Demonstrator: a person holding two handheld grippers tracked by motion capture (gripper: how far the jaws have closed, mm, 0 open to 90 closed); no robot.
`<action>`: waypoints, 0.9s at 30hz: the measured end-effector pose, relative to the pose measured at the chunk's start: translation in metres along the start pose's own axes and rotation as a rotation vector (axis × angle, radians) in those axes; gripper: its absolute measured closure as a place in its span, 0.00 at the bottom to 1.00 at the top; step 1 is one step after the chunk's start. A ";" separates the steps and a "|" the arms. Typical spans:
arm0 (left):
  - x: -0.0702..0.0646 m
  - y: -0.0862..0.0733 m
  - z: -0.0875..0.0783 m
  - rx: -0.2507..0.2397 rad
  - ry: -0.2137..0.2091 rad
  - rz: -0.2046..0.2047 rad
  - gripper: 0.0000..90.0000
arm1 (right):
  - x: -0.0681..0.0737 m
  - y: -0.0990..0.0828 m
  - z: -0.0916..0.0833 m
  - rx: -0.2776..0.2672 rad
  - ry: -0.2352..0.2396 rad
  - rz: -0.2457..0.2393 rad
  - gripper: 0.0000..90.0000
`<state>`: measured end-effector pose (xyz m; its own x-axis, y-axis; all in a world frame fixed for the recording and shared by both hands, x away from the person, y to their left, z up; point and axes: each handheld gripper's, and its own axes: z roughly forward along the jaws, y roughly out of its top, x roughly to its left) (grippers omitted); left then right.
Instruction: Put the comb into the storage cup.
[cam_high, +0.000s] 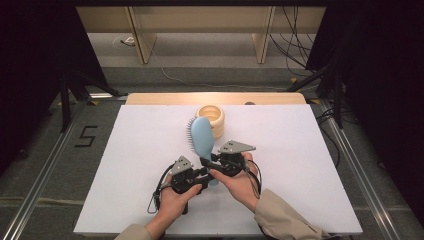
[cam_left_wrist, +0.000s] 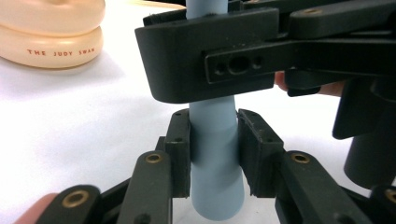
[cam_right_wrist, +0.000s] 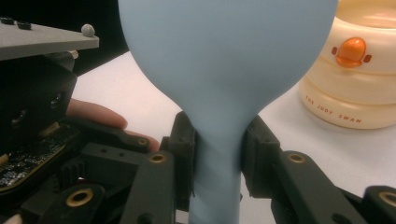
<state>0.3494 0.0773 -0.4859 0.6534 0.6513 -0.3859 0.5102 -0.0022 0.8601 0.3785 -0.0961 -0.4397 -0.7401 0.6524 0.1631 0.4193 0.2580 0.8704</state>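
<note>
Holding a pale blue hairbrush (cam_high: 202, 135) above the white worktop (cam_high: 310, 165), we have both grippers clamped on its handle. Our left gripper (cam_left_wrist: 214, 149) pinches the lower end of the handle, its pads pressed against both sides, and our right gripper (cam_right_wrist: 217, 144) pinches the neck where the handle widens into the head. From the high view the two grippers sit just beside each other near our edge of the worktop, left gripper (cam_high: 197, 175) toward us, right gripper (cam_high: 215, 161) just beyond it. We see the brush head pointing away from us, bristles toward our left, its tip near a cream stacked-ring container (cam_high: 214, 117) lettered "THE JUDY SWAN"
</note>
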 end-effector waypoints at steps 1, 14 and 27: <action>0.000 0.000 0.000 -0.001 -0.006 -0.009 0.74 | 0.000 0.000 0.000 0.001 0.002 -0.002 0.76; 0.002 0.001 -0.001 0.002 -0.046 -0.044 0.74 | -0.001 0.002 0.000 -0.008 0.000 -0.013 0.72; 0.002 0.001 -0.001 -0.001 -0.080 -0.072 0.74 | -0.002 0.003 0.001 0.000 0.012 -0.007 0.64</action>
<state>0.3504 0.0797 -0.4856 0.6580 0.5867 -0.4721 0.5570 0.0428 0.8294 0.3816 -0.0959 -0.4377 -0.7493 0.6420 0.1625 0.4138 0.2623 0.8718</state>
